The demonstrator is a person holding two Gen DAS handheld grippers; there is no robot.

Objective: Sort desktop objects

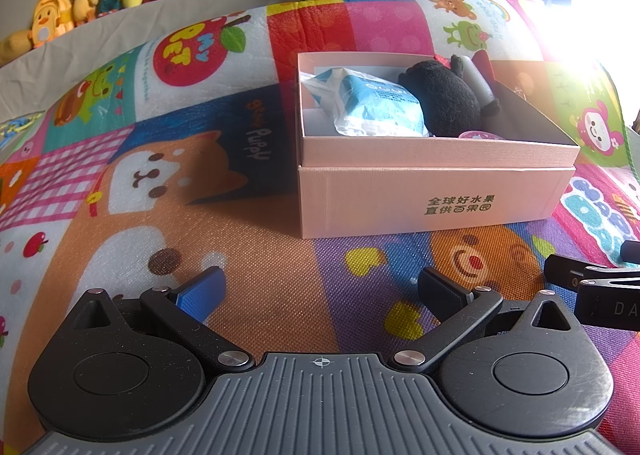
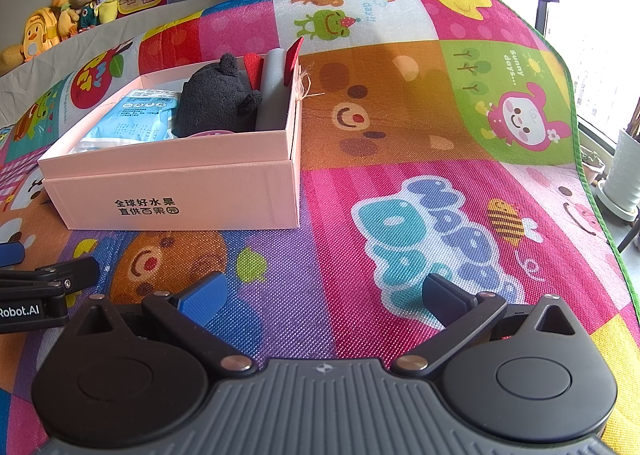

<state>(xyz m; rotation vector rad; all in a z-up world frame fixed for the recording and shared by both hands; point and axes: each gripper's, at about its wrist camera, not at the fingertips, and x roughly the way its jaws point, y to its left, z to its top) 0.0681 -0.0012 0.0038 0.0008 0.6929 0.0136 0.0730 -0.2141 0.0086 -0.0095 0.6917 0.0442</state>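
Both claws hang low over the colourful mat (image 2: 400, 175), and each one stands with its jaws wide apart and nothing between them. The pink box (image 1: 432, 199) is the thing the task turns on; it lies ahead of both of you, to the right of the left claw (image 1: 320, 291) and to the left of the right claw (image 2: 324, 291), so it sits between the two, and neither is clearly nearer. Its long side faces you, with the printed characters toward the claws.

Inside it already lie a blue and white packet (image 1: 372, 107), a black plush toy (image 1: 444, 95) and a grey roll (image 2: 274, 87) with red pieces beside it; a small pink round thing (image 1: 480, 135) shows just at the near wall. I see no loose object on the mat, so I judge the sorting is nearly finished.

The left view looks more down into the box and shows the packet well; the right view shows the box's right wall, a bit of twine (image 2: 306, 85) on it, and the free mat beyond. Each view catches the other claw at its edge.
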